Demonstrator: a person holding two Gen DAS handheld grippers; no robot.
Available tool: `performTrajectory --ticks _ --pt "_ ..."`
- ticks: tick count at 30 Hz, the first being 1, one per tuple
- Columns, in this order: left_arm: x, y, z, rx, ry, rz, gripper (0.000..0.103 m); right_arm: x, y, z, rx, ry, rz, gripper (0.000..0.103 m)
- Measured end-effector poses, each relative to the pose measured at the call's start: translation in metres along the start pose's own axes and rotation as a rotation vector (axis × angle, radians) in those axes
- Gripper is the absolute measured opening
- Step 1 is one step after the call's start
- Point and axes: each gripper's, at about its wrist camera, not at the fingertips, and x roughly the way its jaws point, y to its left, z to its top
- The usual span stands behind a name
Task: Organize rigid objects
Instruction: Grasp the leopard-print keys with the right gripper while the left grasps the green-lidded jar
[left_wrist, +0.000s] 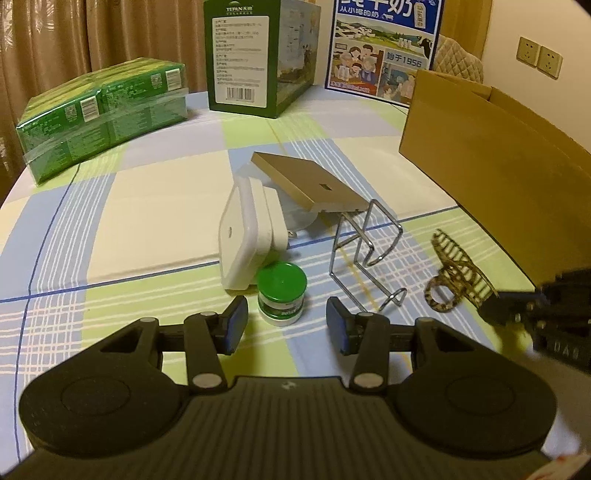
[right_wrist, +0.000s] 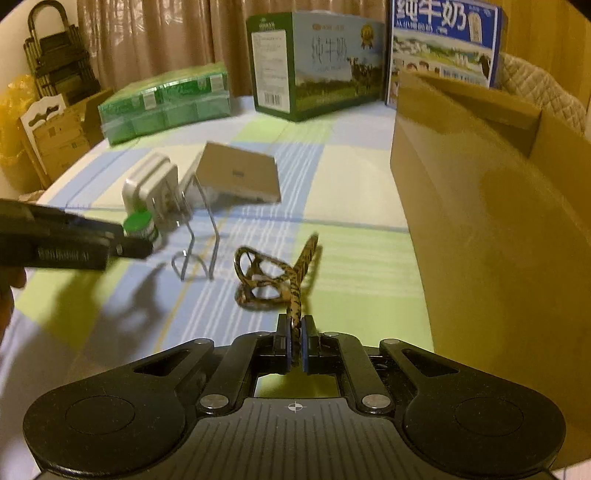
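Right tongs pinch the hair clip; cardboard box sits at 2 o'clock.

Left wrist: our left tongs (left_wrist: 287, 321) are spread, the green-lidded jar (left_wrist: 282, 297) between the pads, untouched; hair clip (left_wrist: 456, 275) at 3 o'clock. Right wrist: our right tongs (right_wrist: 294, 349) are pressed onto the hair clip (right_wrist: 275, 275), its long axis running toward 12 o'clock; cardboard box (right_wrist: 491, 206) is nearest this hand.

Left wrist view: you look forward and down along the left gripper (left_wrist: 287, 321), close over the checked tablecloth (left_wrist: 147, 206). Right wrist view: you look the same way from further right, beside the cardboard box (right_wrist: 480, 206). Shared by both: green-lidded jar (left_wrist: 281, 293), wire rack (left_wrist: 365, 251), milk cartons (right_wrist: 314, 66) at the back.
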Motion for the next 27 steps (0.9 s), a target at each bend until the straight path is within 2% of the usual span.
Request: performTrajectory --ticks 7,9,12,14,16,22,27 --pt "0.005 0.005 0.002 -0.04 -0.013 0.005 0.04 -0.001 0.0 0.001 0.005 -0.022 0.002 0.003" --pt "0.008 0.004 0.003 -0.044 -0.016 0.003 0.035 -0.001 -0.001 0.0 0.006 -0.029 0.002 0.006" --pt "0.012 0.001 0.003 -0.035 -0.017 0.019 0.025 -0.002 0.0 0.001 0.001 -0.042 -0.002 0.022" --pt "0.011 0.001 0.002 -0.046 -0.016 0.025 0.024 -0.003 0.001 0.001 0.004 -0.055 0.0 0.048" --pt "0.007 0.002 0.002 -0.061 -0.006 0.033 0.024 -0.004 0.002 0.002 0.01 -0.069 0.007 0.056" --pt "-0.012 -0.002 -0.013 -0.105 0.017 0.031 0.024 0.002 0.011 0.01 0.014 -0.085 0.039 0.06" --pt "-0.02 -0.018 -0.022 -0.033 -0.002 0.057 0.024 0.013 0.015 0.015 0.03 -0.095 0.041 0.06"
